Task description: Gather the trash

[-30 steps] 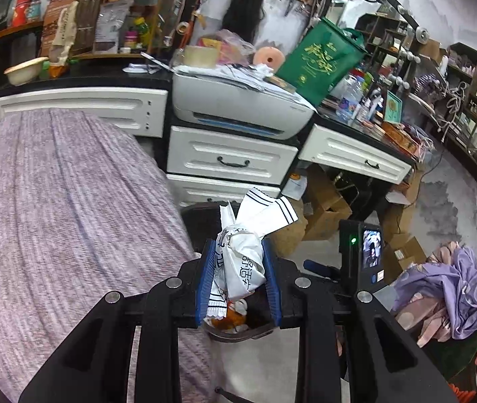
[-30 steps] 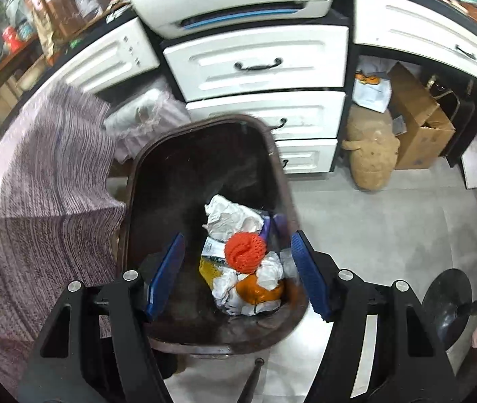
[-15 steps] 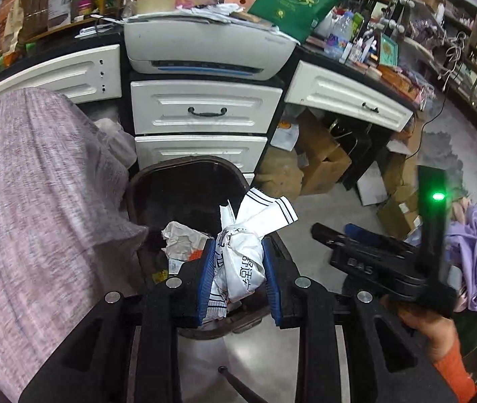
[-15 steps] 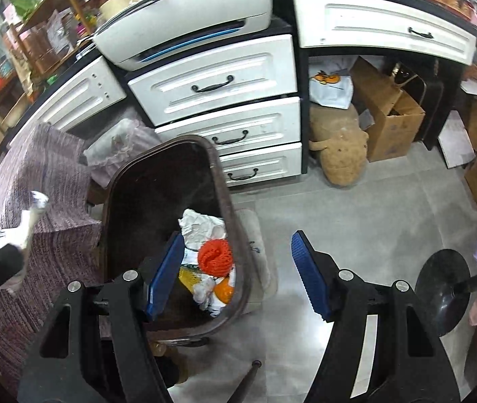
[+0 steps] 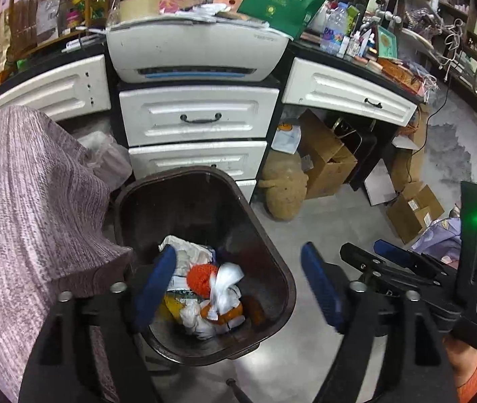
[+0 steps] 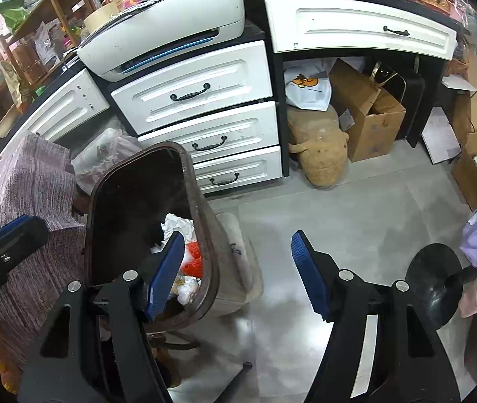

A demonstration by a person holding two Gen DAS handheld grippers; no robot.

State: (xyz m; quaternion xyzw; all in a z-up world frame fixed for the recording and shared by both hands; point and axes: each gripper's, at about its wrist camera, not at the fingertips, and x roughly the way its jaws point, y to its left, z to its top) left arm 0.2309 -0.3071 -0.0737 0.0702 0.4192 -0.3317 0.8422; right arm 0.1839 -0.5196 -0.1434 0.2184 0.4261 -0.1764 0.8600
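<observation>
The left gripper (image 5: 238, 288), with blue-padded fingers, is hanging above the dark brown plastic waste bin (image 5: 272, 235); its jaws have just been opening and nothing is sitting between them. A blurred white crumpled paper wrapper (image 5: 223, 285) is lying inside the bin on top of the other rubbish, beside an orange mesh ball (image 5: 201, 275). The right gripper (image 6: 238, 272) is hovering over the grey tiled floor (image 6: 356, 218) just beside the bin's rim, its jaws standing apart and empty. The bin is standing before the white drawer cabinet (image 5: 198, 117), next to a mauve knitted cloth (image 5: 26, 201).
</observation>
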